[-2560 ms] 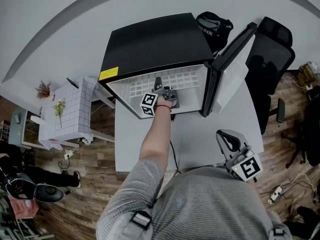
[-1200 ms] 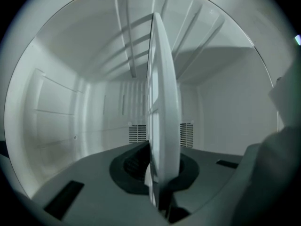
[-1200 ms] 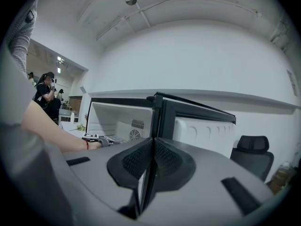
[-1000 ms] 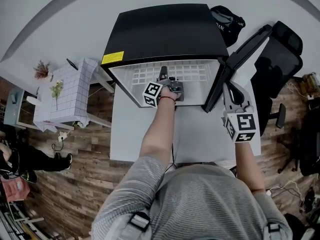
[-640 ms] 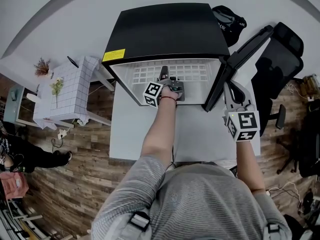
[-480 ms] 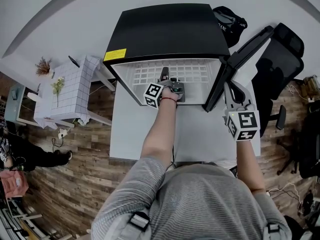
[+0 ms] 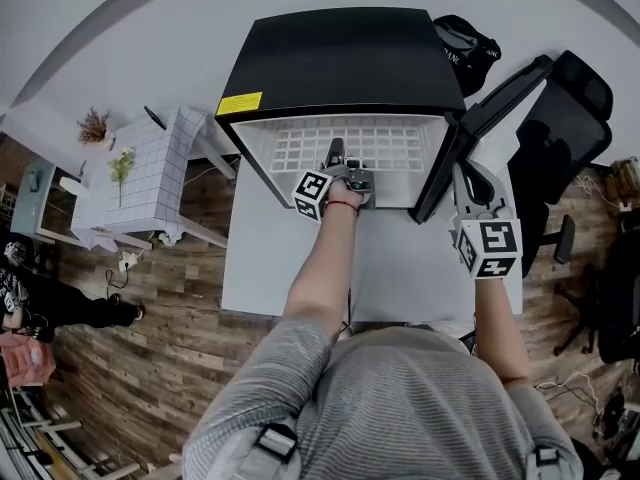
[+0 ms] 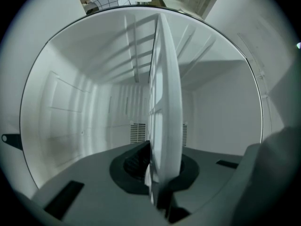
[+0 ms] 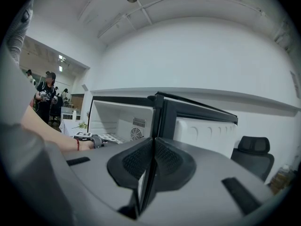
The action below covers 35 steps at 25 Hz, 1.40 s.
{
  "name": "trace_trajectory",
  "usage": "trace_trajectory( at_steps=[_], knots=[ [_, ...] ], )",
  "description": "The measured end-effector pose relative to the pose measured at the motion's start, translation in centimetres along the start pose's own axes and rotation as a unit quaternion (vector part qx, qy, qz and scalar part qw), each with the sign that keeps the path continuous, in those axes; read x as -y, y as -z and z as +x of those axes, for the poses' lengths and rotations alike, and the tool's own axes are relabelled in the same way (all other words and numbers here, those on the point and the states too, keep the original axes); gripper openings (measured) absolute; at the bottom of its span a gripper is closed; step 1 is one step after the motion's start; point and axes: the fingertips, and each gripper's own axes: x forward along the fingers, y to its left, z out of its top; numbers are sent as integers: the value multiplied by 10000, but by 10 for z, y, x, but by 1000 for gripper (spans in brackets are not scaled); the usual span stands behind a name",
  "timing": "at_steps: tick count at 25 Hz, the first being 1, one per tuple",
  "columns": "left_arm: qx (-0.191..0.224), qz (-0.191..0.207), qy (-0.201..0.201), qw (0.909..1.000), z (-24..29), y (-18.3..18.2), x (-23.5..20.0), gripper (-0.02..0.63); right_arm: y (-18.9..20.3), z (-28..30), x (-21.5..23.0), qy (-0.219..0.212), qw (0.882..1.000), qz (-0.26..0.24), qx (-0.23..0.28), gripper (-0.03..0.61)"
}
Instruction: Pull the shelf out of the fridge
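Observation:
A black mini fridge point(image 7: 340, 58) stands on a grey table point(image 7: 400, 258) with its door point(image 7: 500, 98) swung wide to the right. Inside lies a white wire shelf point(image 7: 380, 148). My left gripper point(image 7: 335, 150) reaches into the opening and is shut on the shelf's front edge. In the left gripper view the shelf point(image 8: 164, 93) runs edge-on from between the pads of the left gripper point(image 8: 153, 173) into the white interior. My right gripper point(image 7: 462, 171) hovers by the door's hinge side. Its jaws point(image 9: 151, 142) are shut with nothing seen between them, and the door point(image 9: 207, 131) stands just beyond.
A small table with a white grid cloth point(image 7: 150, 183) stands to the left of the fridge. A black office chair point(image 7: 570, 108) is behind the open door, and a black bag point(image 7: 465, 38) lies behind the fridge. People stand at the far left over the wooden floor.
My right gripper has come up from the table's near right corner to the door's hinge side. The left gripper has kept its hold on the shelf's edge, with hardly any shift.

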Motion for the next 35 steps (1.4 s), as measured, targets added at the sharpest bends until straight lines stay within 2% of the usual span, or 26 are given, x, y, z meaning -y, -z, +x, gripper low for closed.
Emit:
trace_trajectory(
  at_steps=[35],
  knots=[
    [28,-82,38,10000,-48,5,4,32,2,1,0,-13,10000,77,17,14]
  ],
)
